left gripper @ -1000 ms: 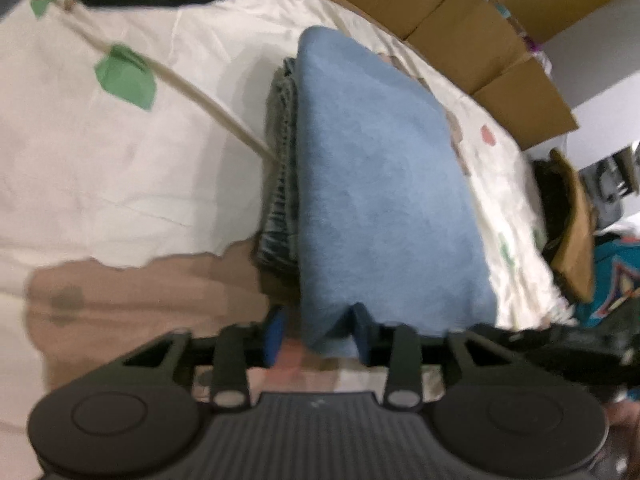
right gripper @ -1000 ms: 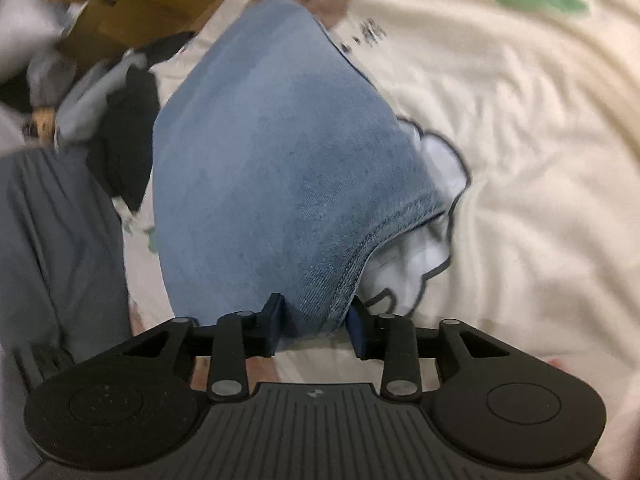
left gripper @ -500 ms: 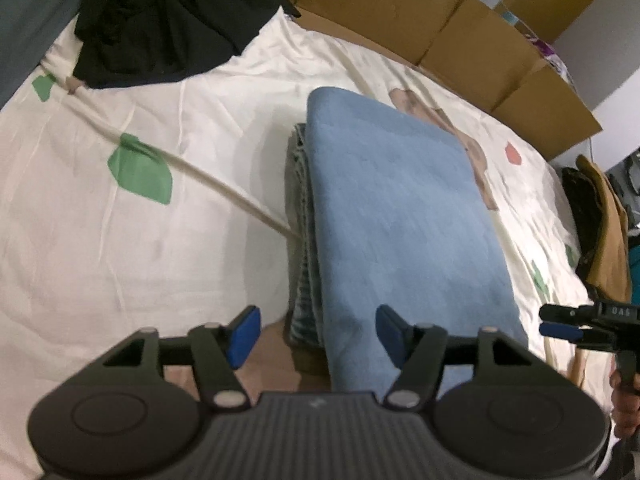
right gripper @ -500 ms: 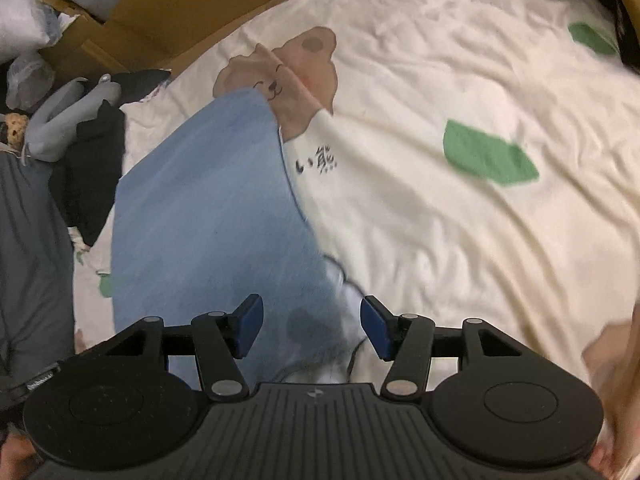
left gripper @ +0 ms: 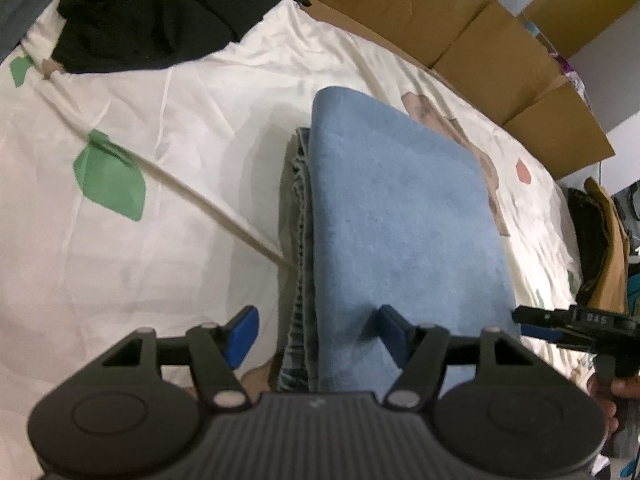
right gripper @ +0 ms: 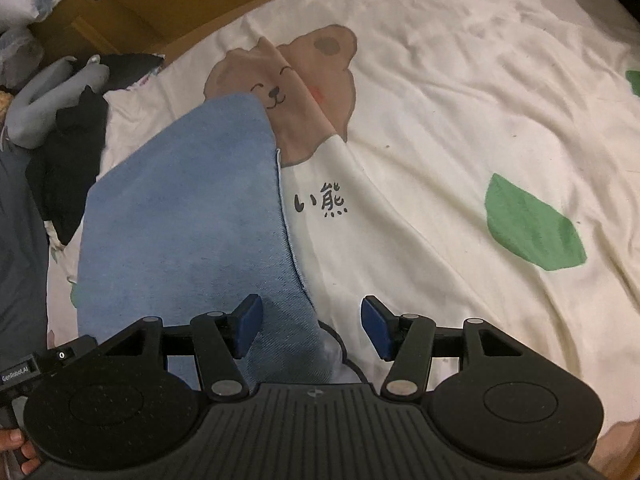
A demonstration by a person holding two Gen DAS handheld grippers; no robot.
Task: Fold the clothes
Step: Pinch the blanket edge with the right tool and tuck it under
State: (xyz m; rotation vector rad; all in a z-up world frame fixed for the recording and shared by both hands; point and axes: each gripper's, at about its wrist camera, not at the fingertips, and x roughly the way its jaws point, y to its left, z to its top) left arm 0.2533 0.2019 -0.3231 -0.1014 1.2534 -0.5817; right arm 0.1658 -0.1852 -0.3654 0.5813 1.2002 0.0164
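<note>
1. We find the left gripper (left gripper: 318,334) nearest its camera, blue-padded fingers spread wide and gripping nothing; they straddle the near end of the folded light-blue denim garment (left gripper: 404,216).
2. We find the right gripper (right gripper: 310,326) likewise spread wide and empty. Its left pad sits over the near right corner of the garment (right gripper: 188,208); its right pad is over bare sheet.
3. In the left view, the right gripper shows at the right edge, held in a hand (left gripper: 612,392).
4. The garment lies flat as a long rectangle on the cream bedsheet printed with green leaves and a brown bear (right gripper: 440,128). Its stacked layer edges show along the left side in the left view.
5. In the right view, the garment's far end covers part of the bear print.
6. Beyond, a crumpled black garment (left gripper: 160,12) lies at the sheet's far left corner.
7. Furthest, brown cardboard boxes (left gripper: 460,24) line the bed's far edge.
</note>
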